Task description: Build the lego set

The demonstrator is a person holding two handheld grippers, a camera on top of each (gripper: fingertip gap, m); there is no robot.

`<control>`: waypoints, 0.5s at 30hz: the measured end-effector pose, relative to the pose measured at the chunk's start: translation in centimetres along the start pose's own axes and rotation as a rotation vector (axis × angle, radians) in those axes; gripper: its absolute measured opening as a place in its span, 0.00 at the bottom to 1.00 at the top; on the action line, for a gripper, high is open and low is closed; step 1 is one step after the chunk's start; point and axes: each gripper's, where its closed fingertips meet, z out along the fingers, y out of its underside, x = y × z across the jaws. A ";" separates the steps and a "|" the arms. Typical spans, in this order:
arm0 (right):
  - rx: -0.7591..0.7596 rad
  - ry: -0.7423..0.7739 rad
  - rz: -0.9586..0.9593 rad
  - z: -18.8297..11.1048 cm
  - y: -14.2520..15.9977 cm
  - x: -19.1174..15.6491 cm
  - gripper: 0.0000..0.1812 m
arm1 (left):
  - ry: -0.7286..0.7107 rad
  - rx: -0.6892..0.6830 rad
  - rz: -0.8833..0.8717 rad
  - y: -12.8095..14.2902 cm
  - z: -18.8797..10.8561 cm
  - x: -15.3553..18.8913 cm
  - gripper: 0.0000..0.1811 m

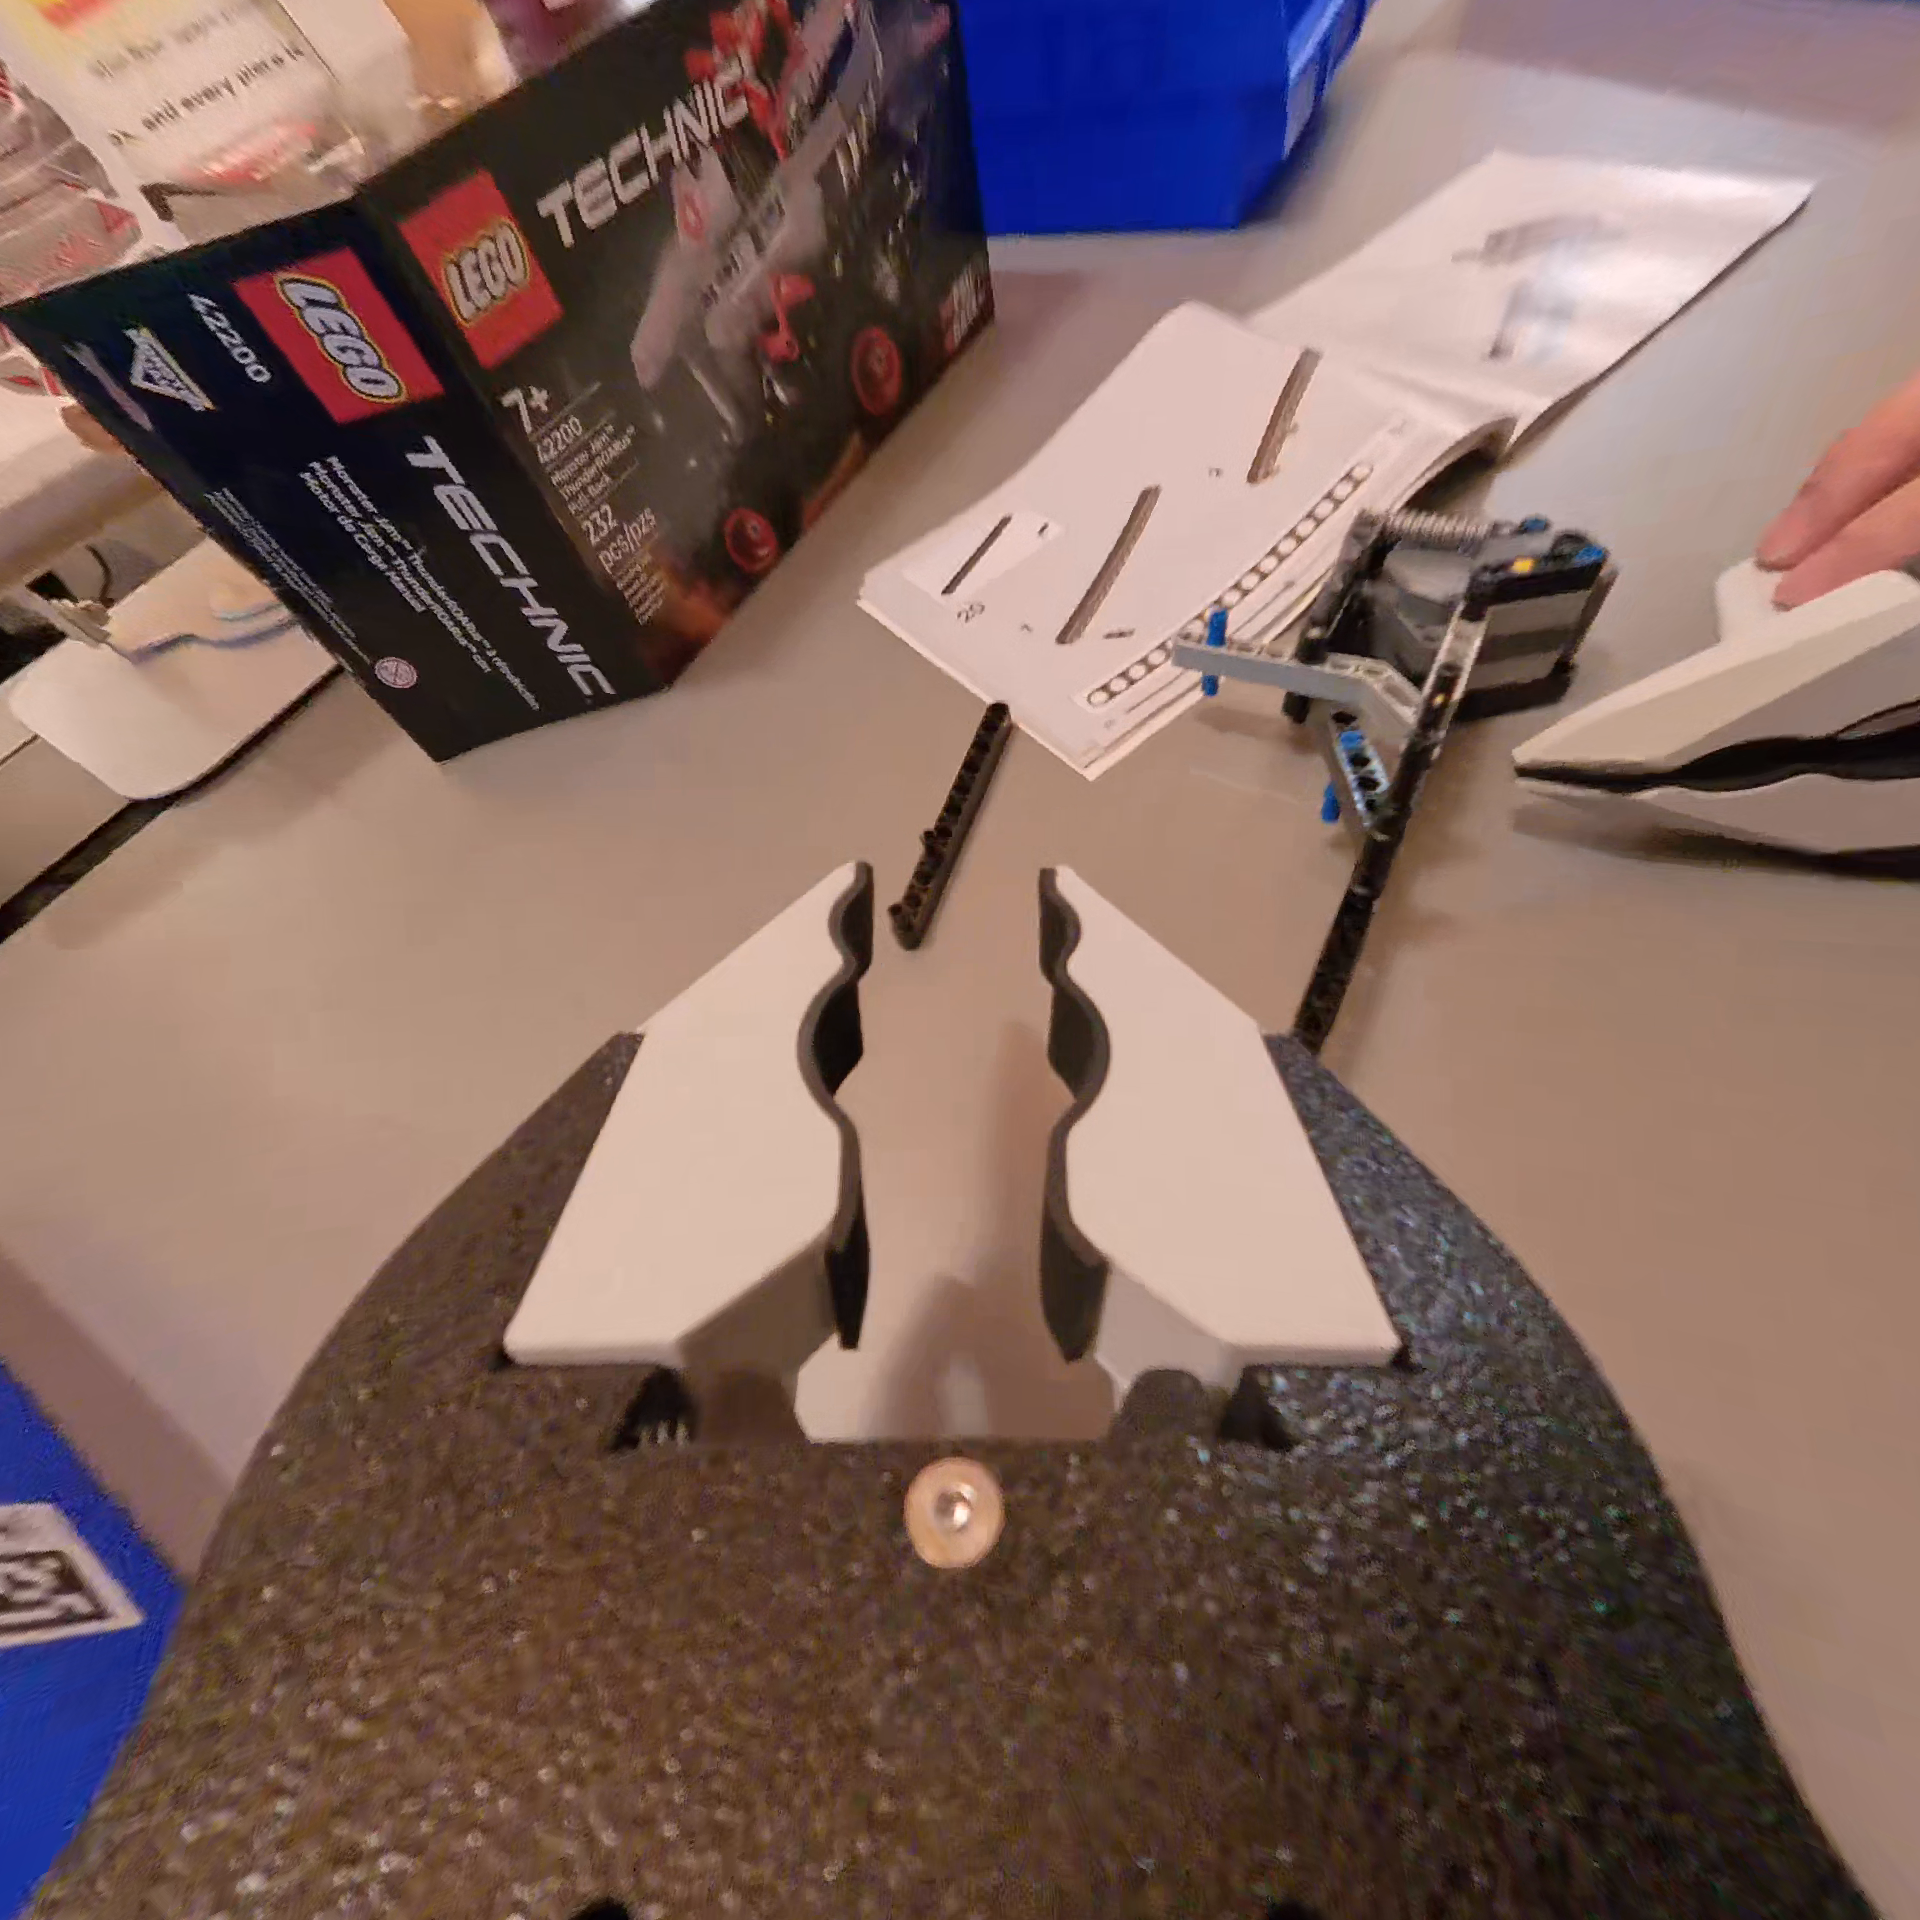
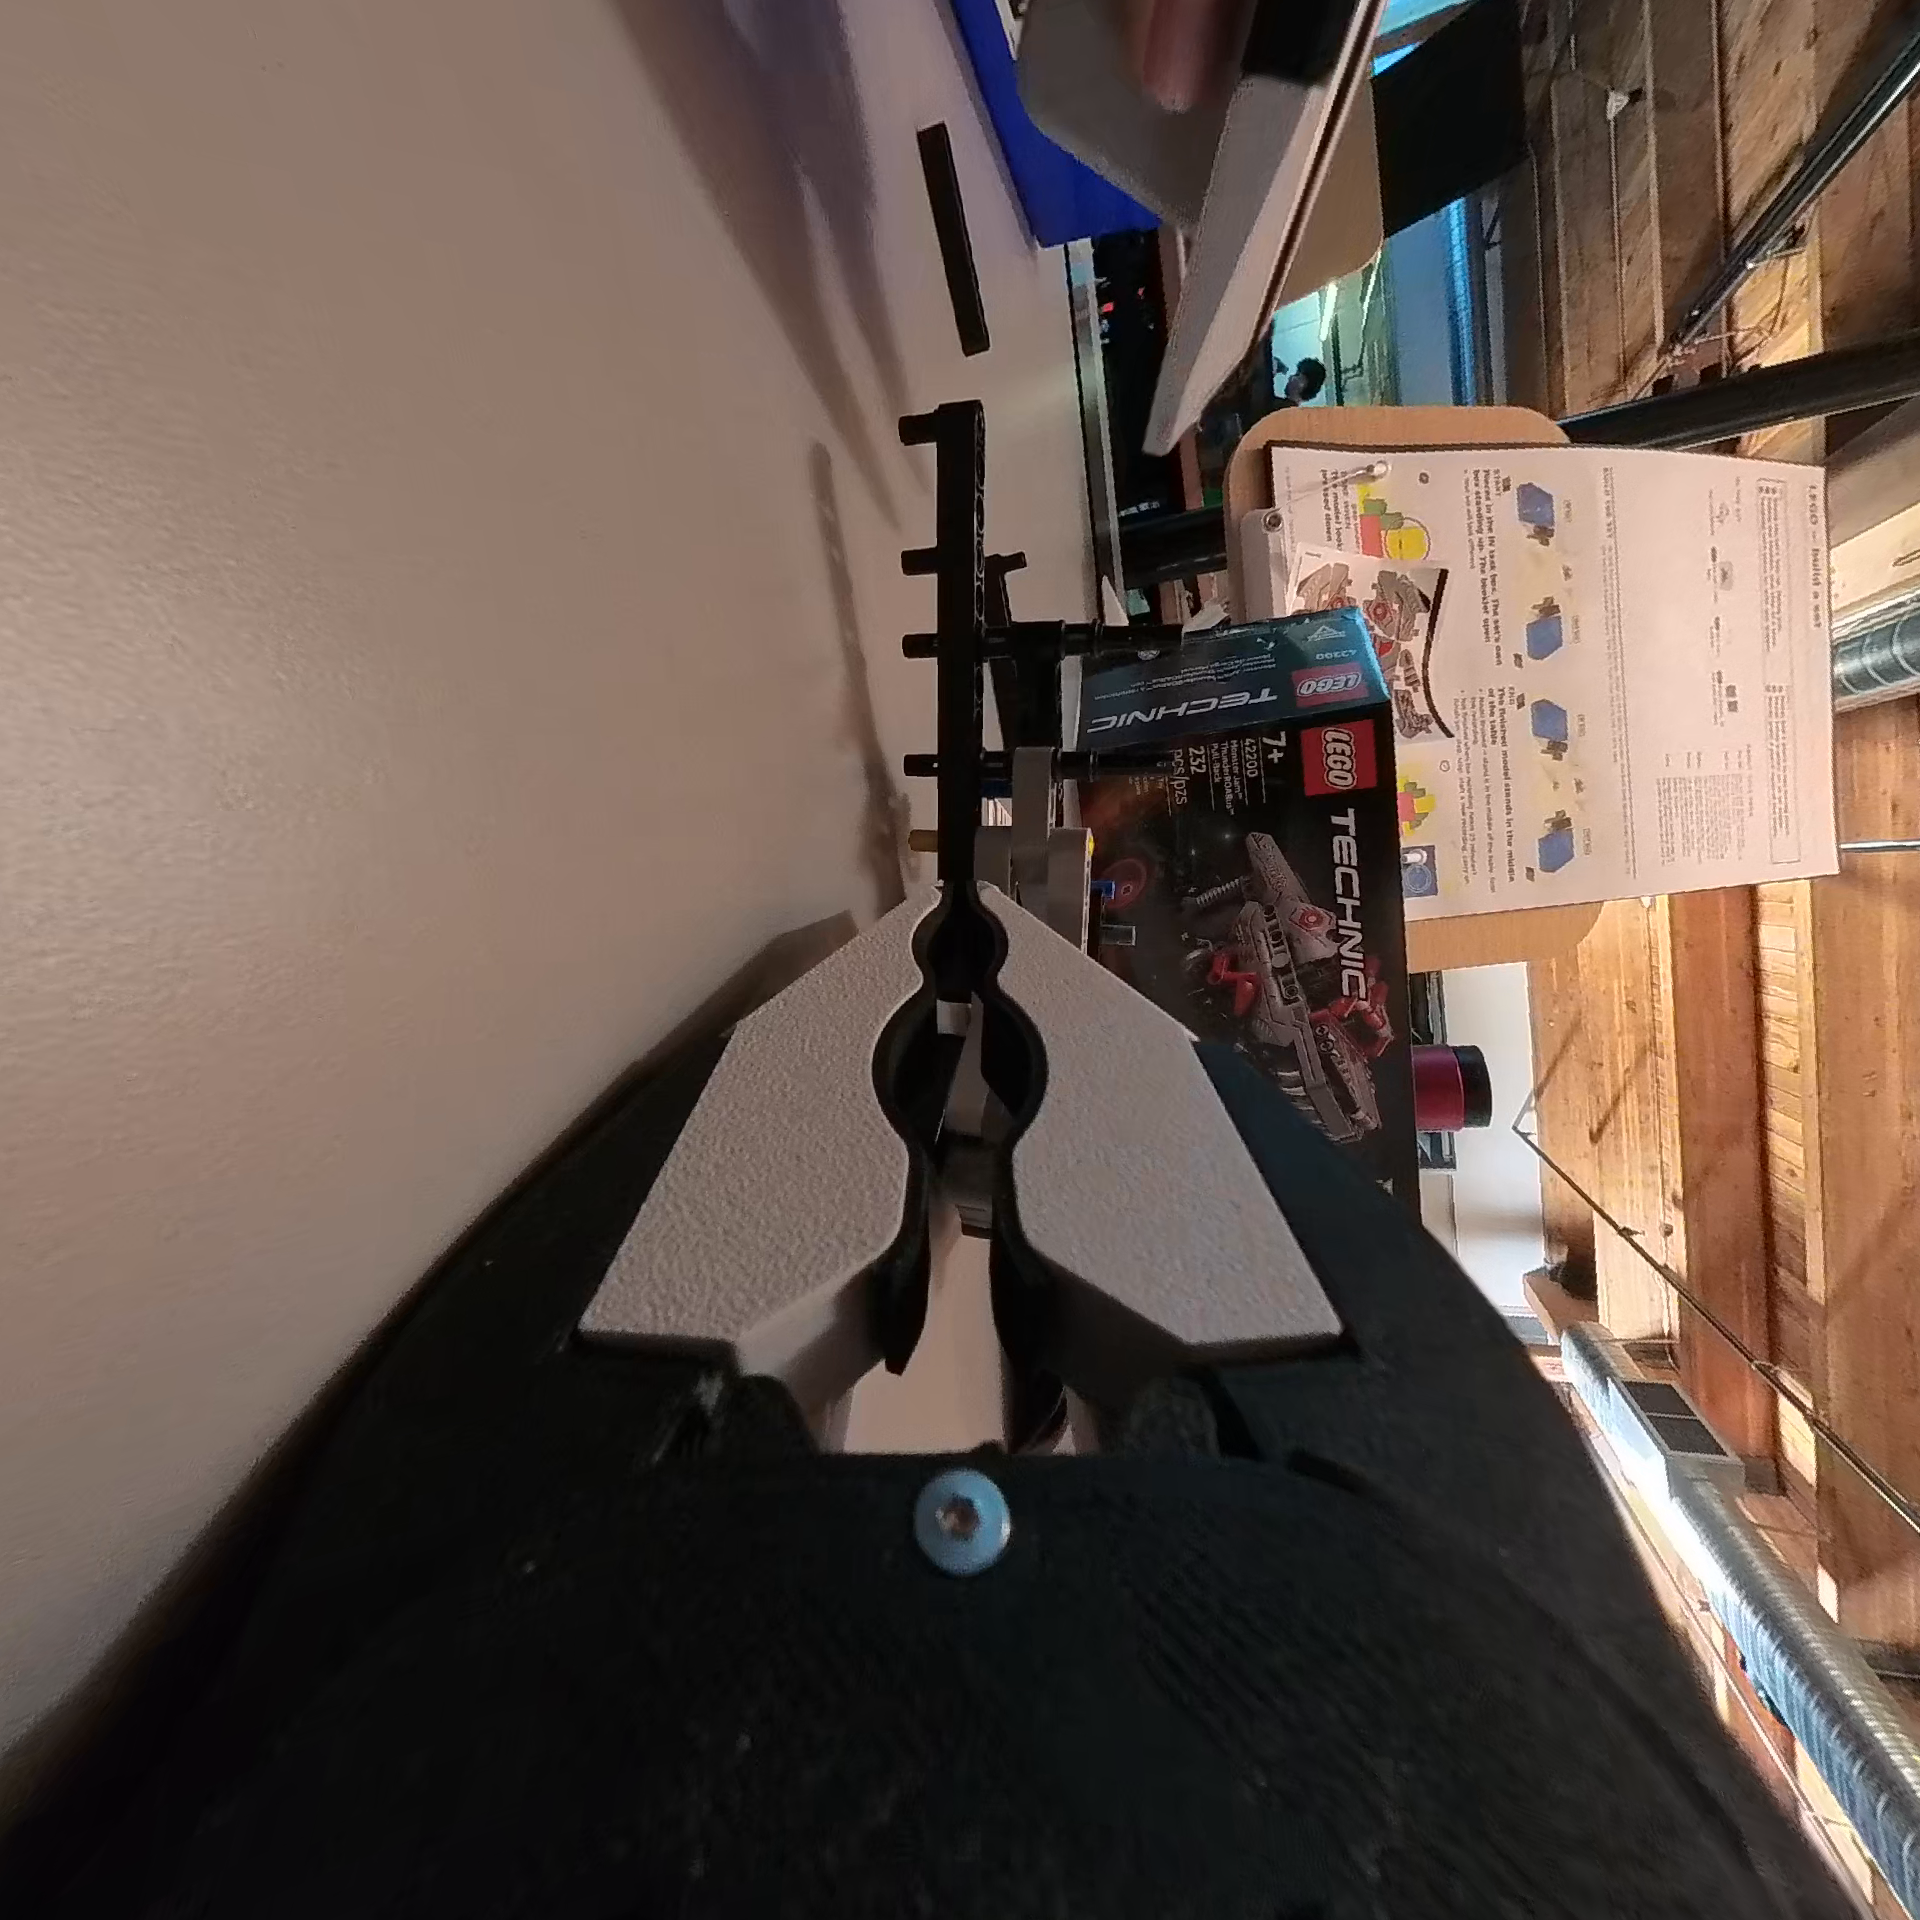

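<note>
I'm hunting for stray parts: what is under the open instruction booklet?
The instruction booklet lies on the table. Its corner overhangs the grey beam of the partly built model. Anything beneath its pages is covered.

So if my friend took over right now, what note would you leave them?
Left gripper: open, empty, hovering over the table just short of the loose black beam.
Right gripper: turned on its side, shut on the partly built model by its long black beam.
Instruction booklet lies open beside the model; set box stands behind.
Done: a small frame with grey and blue parts.
Left: probably pick up the loose beam and attach it, then continue with the booklet.
</note>
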 end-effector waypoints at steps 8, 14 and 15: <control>-0.001 -0.002 0.010 0.2 0.2 0.1 0.00 | 0.147 -0.255 -0.016 1.4 2.9 -0.1 0.20; 0.000 -0.002 0.009 0.2 0.3 0.1 0.00 | 0.252 -0.344 -0.074 2.7 5.6 -0.8 0.21; 0.001 -0.003 0.010 0.2 0.3 0.1 0.00 | 0.275 -0.360 -0.089 3.1 5.9 -0.6 0.21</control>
